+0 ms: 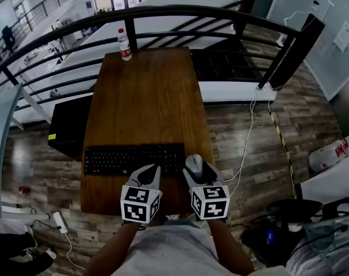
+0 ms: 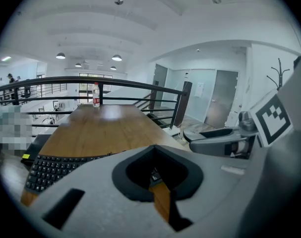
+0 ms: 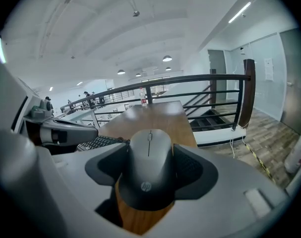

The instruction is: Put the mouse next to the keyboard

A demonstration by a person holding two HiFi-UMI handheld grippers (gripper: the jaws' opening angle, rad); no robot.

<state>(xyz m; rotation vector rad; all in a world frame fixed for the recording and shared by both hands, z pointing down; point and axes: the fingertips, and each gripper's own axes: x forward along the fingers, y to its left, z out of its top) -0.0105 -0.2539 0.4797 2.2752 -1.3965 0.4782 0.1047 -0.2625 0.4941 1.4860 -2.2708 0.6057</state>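
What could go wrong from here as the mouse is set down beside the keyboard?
1. The mouse, clamped in the right gripper, lies close to the right edge of the table. A sideways drag on release might push it off.
2. The left gripper, jaws together and empty, hovers at the near edge of the keyboard. It could bump keys or shift the keyboard away from the mouse.

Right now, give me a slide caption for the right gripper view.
Right gripper shut on the mouse over the table, keyboard and left gripper to its left.
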